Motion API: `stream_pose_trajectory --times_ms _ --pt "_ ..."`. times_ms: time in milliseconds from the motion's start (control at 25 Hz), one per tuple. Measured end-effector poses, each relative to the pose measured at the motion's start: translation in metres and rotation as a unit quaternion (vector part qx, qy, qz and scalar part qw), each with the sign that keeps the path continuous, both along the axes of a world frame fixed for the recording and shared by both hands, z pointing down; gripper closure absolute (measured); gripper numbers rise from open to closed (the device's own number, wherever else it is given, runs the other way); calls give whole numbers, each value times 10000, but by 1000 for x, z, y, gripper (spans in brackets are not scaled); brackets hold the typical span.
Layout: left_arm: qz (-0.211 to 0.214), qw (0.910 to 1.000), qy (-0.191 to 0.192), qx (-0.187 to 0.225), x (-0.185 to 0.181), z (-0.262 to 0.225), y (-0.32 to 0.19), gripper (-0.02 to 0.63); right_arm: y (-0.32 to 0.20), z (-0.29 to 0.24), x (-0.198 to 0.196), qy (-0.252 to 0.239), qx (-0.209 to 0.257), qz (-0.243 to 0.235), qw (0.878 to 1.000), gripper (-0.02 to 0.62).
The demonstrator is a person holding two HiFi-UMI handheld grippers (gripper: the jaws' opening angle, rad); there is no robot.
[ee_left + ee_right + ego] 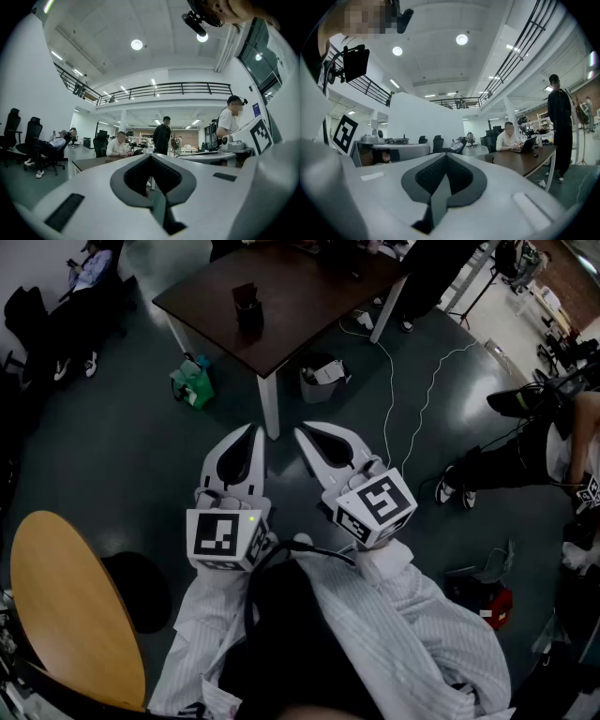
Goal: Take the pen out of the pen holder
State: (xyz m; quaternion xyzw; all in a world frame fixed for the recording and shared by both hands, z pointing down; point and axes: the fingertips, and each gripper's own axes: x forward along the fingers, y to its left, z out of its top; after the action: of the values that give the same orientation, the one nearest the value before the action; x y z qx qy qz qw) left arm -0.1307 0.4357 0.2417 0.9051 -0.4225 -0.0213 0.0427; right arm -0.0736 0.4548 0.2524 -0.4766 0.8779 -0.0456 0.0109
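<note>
Jaws pressed together with nothing between them on the left gripper (pixel 254 433), and the same on the right gripper (pixel 302 434): both are empty and held level, side by side, in front of the person. The pen holder (pixel 247 307), a small dark cup, stands on the brown table (pixel 319 296) well ahead of both, nearer the left gripper's line. Any pen in it is too small to make out from here. A pen should be light, stiff and slim, with a smooth barrel that can slip or roll between the pads. The best hold is likely across the part of the shaft standing above the rim, lifting straight up. The holder itself looks light and may tip or rise with it, so the other gripper could steady it.
</note>
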Motion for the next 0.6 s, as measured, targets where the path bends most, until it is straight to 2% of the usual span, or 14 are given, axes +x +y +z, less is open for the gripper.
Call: stream_pose_trajectory --times_ms 600 --pt "-307 9995 9 121 17 1 17 601 19 4 19 -82 10 -186 9998 592"
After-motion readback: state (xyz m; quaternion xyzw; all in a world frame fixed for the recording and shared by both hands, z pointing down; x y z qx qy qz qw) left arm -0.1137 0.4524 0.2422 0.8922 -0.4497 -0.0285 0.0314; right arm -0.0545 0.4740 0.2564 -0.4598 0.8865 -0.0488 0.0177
